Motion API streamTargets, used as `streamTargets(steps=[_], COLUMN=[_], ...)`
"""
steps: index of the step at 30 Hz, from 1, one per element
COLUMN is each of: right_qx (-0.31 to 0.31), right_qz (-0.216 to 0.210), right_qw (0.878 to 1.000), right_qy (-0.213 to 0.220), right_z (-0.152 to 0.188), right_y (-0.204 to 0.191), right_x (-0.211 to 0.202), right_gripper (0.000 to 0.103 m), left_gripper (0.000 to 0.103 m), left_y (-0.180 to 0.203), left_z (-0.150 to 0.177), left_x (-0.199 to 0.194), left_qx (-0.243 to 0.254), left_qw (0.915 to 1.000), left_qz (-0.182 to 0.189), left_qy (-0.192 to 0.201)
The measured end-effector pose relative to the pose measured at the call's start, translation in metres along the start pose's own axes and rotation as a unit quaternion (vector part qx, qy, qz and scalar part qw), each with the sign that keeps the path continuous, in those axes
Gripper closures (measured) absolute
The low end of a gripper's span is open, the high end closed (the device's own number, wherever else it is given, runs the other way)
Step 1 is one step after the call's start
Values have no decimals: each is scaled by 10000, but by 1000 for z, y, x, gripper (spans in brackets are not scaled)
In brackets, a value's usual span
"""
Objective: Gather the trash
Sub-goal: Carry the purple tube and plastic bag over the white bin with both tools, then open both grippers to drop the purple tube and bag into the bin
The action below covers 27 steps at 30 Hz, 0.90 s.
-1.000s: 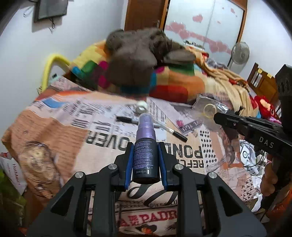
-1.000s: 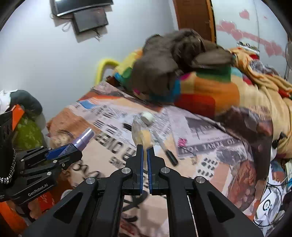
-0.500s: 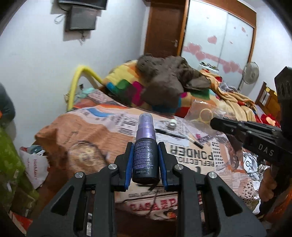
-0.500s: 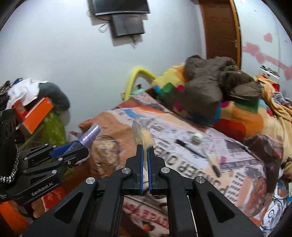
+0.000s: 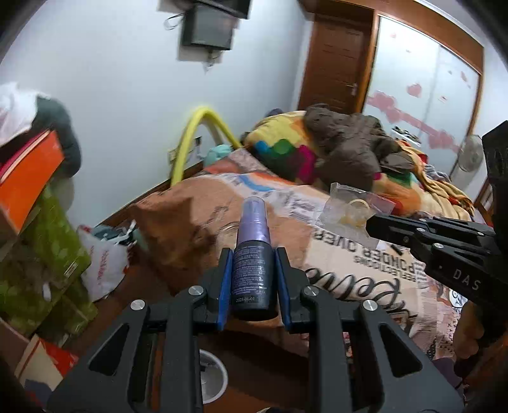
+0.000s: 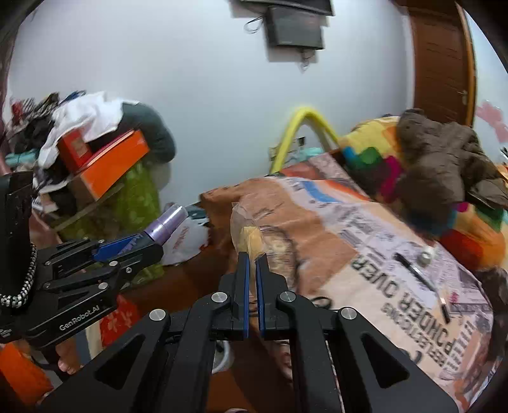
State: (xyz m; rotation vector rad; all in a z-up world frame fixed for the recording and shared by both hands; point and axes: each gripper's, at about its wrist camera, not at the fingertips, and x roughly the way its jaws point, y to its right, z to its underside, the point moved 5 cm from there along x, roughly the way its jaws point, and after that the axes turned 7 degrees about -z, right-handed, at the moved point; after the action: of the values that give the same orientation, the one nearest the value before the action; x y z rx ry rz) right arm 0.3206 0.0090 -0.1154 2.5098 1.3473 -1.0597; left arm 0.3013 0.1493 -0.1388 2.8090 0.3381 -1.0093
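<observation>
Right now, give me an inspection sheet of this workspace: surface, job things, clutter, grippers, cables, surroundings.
Surface: bed under a newspaper-print sheet.
Job's things: purple spray bottle upright in the left gripper; clear plastic bag pinched by the right gripper.
Clutter: black pen and small white item on the sheet; white shopping bag on the floor.
Grippers: both fingers pairs shut on their loads.
Cables: loose wires under the wall-mounted box.
Surroundings: patchwork blanket, brown garment, orange boxes, wooden door, fan.
</observation>
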Motion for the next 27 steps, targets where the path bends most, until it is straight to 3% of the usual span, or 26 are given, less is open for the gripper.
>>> streamTargets(steps=[13, 27], right_qx=[-223, -193], right_qz=[-696, -863], right_qw=[9935, 9737], right_qy=[-872, -2097], right_z=[37, 110], right_y=[-79, -91], right_x=[103, 195], right_gripper=[99, 99], left_gripper=[78, 78], left_y=[-113, -179], left_z=[81, 172], left_x=[35, 95], left_qx=[-567, -1340], left_qw=[9942, 9784], left_qz=[-518, -626], left_qy=[-758, -1443])
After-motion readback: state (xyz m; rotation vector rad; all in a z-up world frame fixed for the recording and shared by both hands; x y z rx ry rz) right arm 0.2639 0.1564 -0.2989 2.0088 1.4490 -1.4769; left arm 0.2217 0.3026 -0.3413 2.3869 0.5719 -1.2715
